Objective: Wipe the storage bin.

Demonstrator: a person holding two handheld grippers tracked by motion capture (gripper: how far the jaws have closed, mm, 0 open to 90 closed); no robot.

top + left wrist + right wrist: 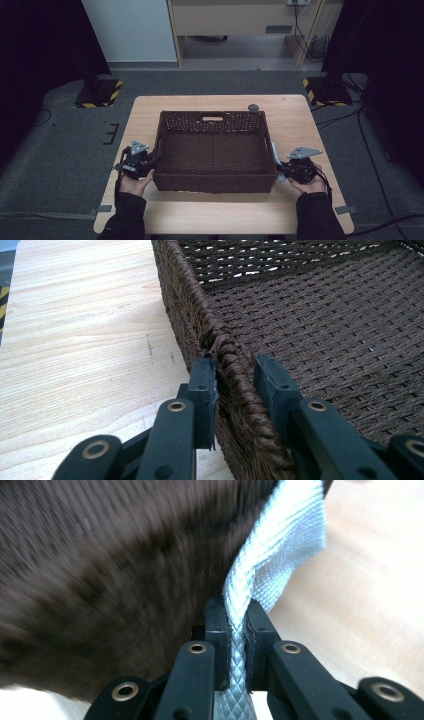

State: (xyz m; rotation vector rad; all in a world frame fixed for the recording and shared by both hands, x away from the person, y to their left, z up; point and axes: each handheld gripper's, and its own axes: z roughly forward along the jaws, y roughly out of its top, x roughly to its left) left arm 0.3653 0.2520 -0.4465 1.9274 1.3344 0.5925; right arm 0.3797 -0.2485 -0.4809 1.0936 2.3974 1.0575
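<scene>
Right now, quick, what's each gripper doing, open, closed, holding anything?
Left gripper: jaws straddle the brown woven basket rim, outer pad touching, inner pad apart; grip uncertain.
Right gripper: shut on the pale woven strap beside the basket.

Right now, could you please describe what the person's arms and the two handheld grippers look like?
Dark long sleeves cover both forearms. The left gripper and right gripper are black, each topped by a grey three-cornered plate. In the gripper views, flat black jaw links carry brass-coloured rivets, ending in blocky black pads.
</scene>
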